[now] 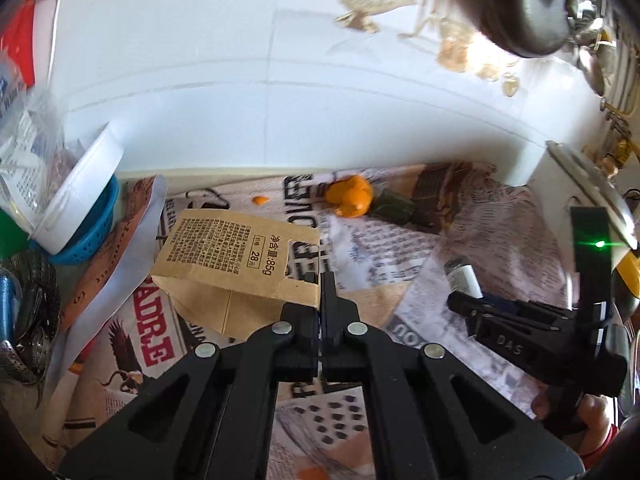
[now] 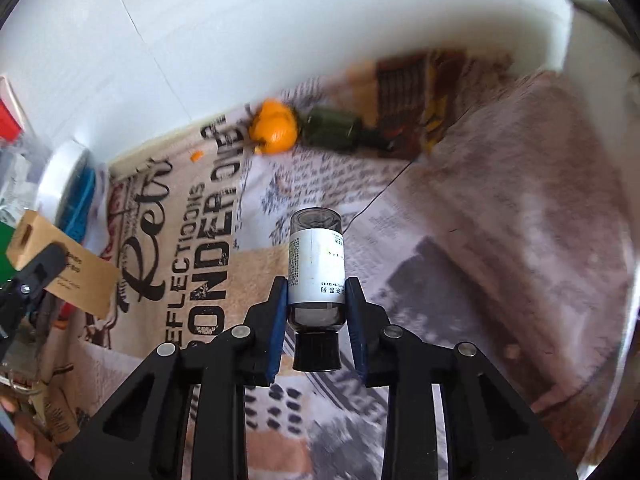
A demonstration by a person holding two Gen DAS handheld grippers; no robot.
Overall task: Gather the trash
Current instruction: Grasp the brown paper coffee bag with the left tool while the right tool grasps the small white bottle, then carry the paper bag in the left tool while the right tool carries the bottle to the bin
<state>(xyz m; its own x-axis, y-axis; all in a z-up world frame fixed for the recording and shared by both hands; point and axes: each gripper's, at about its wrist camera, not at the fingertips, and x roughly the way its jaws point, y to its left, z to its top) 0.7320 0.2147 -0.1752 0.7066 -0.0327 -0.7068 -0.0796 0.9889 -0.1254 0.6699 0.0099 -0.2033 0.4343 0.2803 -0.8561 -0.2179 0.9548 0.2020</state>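
The small bottle point(image 2: 316, 268), white-labelled with a black cap, sits clamped between the right gripper point(image 2: 317, 300) fingers over the tabletop point(image 2: 500, 240) middle. The left gripper point(image 1: 321, 292) fingers are closed on a brown paper packet point(image 1: 236, 256). Orange peel point(image 2: 274, 126) lies at the far edge.

My right-wrist view is smeared by motion: the orange peel point(image 2: 275, 127) and the dark green object point(image 2: 332, 128) beside it lose their outlines, and the green object cannot be identified. My closed left fingers point(image 1: 322, 292) cover one corner of the brown paper bag point(image 1: 236, 258) — its far end is partly cut off in the right view. The small print on the bottle point(image 2: 316, 270) label is too fine to read, and the items at the left edge of my left-wrist view — the white tub point(image 1: 76, 196) and the blue basket point(image 1: 94, 230) — are cropped.
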